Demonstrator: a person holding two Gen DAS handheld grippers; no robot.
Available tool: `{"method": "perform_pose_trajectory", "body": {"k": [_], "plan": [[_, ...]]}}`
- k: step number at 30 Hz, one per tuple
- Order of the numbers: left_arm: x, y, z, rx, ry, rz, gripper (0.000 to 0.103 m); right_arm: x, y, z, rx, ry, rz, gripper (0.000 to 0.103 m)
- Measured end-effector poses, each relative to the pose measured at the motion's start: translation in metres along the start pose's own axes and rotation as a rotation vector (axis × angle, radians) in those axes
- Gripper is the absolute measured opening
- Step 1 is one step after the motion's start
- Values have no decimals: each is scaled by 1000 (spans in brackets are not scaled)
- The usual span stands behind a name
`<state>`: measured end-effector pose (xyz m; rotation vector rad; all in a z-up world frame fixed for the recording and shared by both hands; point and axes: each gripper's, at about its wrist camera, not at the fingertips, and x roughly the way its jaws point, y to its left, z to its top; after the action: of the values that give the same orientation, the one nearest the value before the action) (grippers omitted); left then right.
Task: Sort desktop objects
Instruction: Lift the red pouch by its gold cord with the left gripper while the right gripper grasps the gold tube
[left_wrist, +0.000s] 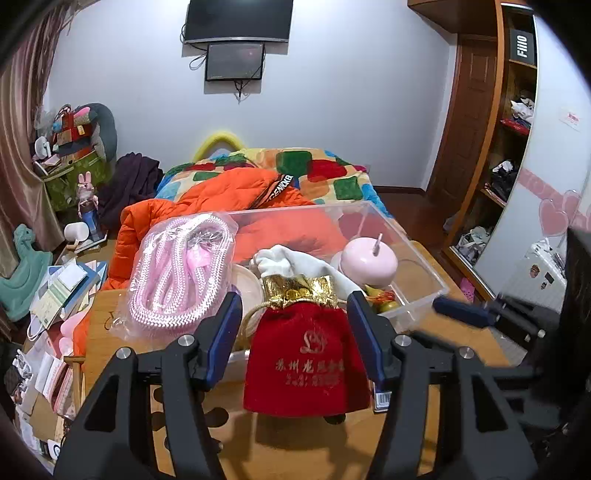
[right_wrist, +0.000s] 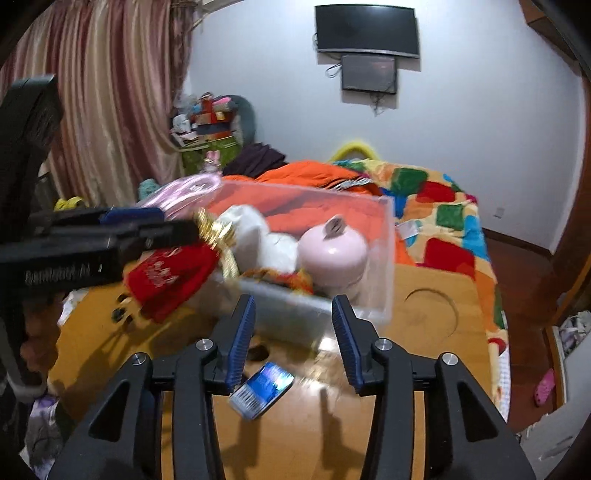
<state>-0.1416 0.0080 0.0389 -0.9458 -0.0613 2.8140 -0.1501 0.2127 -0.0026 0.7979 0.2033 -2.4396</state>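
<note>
A red velvet pouch (left_wrist: 306, 358) with a gold top leans at the near edge of a clear plastic bin (left_wrist: 417, 254). My left gripper (left_wrist: 293, 314) stands open around it, with a gap at the left pad. From the right wrist the pouch (right_wrist: 170, 280) hangs tilted under the left gripper (right_wrist: 177, 227). My right gripper (right_wrist: 293, 317) is open, empty, just short of the bin (right_wrist: 384, 258). A small blue packet (right_wrist: 262, 389) lies blurred on the wooden table (right_wrist: 424, 295) below its fingers. The bin holds a pink round object (left_wrist: 369, 262) and a white cloth (left_wrist: 295, 262).
A bagged pink rope (left_wrist: 181, 269) rests on the bin's left rim. Behind the table is a bed with an orange jacket (left_wrist: 207, 199) and a patchwork quilt (left_wrist: 325, 173). Papers and boxes (left_wrist: 62, 291) crowd the left; an open wardrobe (left_wrist: 509, 166) stands at the right.
</note>
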Motion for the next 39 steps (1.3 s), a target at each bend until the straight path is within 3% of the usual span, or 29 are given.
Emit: {"method": "perform_pose_trajectory", "body": {"k": [11, 15, 17, 21, 29, 34, 39], "plan": [[0, -4, -14, 7, 23, 0, 63, 23, 16, -45, -26, 144, 40, 45], [2, 0, -22, -1, 44, -1, 64, 31, 20, -51, -32, 161, 24, 45], [2, 2, -30, -12, 54, 3, 71, 35, 19, -53, -18, 167, 36, 45], [6, 3, -44, -30, 82, -7, 73, 36, 19, -53, -6, 157, 36, 45], [40, -7, -61, -19, 180, 5, 73, 32, 16, -55, -19, 154, 23, 15], [53, -11, -63, -24, 195, 39, 73, 32, 5, -55, 33, 145, 50, 10], [60, -9, -64, -40, 198, 43, 73, 34, 10, -54, 8, 150, 66, 10]]}}
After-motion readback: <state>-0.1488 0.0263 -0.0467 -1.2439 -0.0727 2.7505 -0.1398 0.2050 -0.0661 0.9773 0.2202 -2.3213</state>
